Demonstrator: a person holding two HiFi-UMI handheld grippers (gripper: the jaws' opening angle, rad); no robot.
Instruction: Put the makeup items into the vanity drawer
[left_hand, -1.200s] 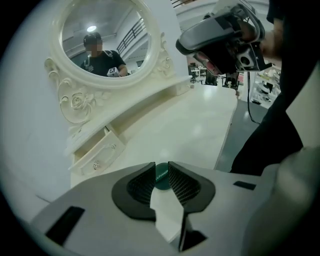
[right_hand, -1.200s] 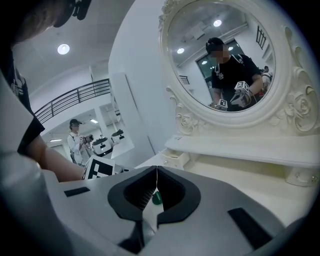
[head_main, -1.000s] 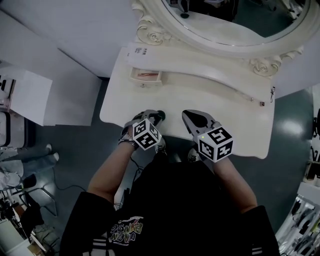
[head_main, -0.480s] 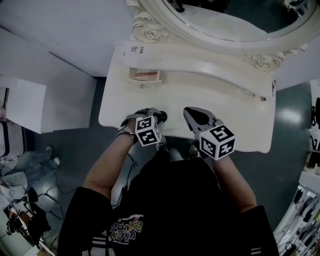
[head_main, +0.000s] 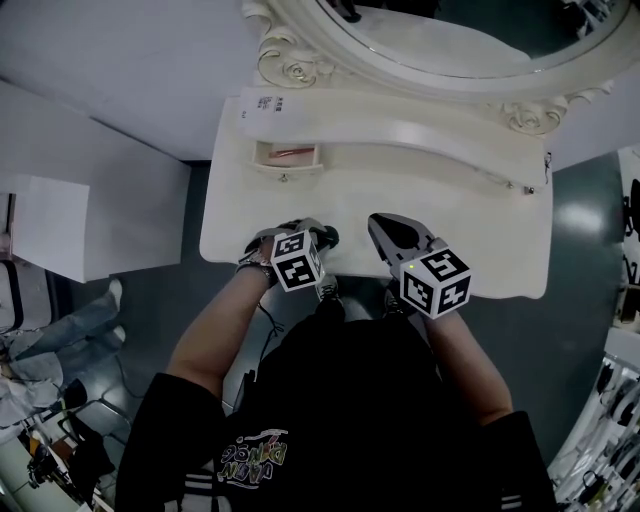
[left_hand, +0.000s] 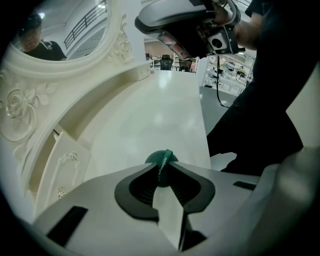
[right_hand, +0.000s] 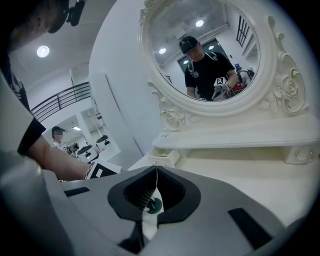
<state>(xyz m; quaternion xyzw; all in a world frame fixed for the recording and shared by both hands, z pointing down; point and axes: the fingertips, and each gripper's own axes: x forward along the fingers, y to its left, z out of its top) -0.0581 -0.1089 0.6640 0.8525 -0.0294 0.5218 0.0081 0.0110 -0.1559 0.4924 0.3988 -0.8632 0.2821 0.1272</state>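
Note:
My left gripper (head_main: 320, 238) hovers over the front edge of the white vanity top (head_main: 440, 215), shut on a small dark green makeup item (left_hand: 162, 161) with print on its side. Its round green end (head_main: 327, 237) pokes out beyond the fingertips. The small vanity drawer (head_main: 286, 156) stands open at the back left, with something pinkish inside; its knobbed front (left_hand: 64, 167) lies left of the left gripper. My right gripper (head_main: 382, 223) hangs beside the left one, over the same front edge. Its jaws are shut with nothing between them (right_hand: 155, 169).
A large oval mirror (head_main: 430, 40) in a carved white frame rises behind a raised shelf (head_main: 420, 135). A white label card (head_main: 268, 103) lies on the shelf's left end. White furniture (head_main: 45, 215) and grey floor lie left of the vanity.
Both grippers stay over the vanity's front edge, nearly where they were. The head view has shifted slightly, and the left gripper has turned a little.

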